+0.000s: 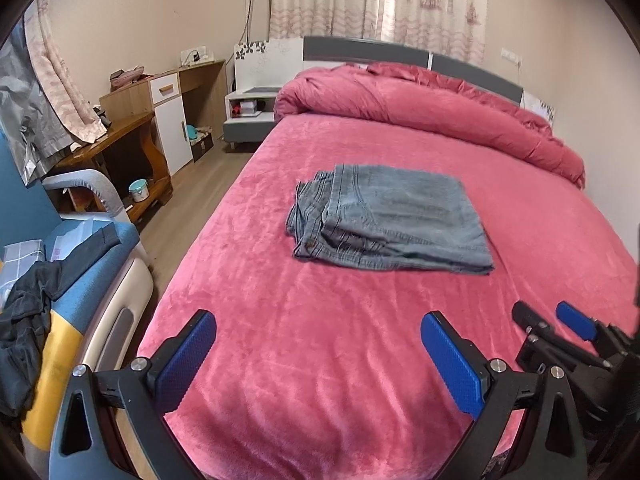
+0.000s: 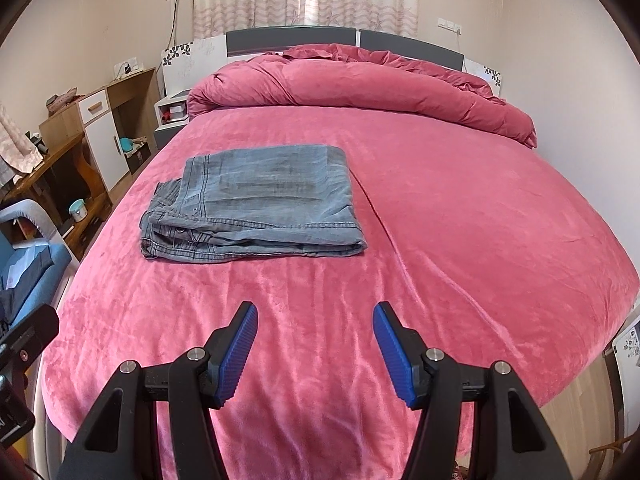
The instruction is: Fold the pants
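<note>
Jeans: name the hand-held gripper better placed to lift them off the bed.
Left, probably. The jeans lie ahead of the open left hand-held gripper; from the right they sit off to the left.

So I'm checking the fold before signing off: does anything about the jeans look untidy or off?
Slightly. The folded jeans lie flat on the pink blanket, but the waistband layers at their left end stick out past the top layer, so that edge looks uneven.
</note>
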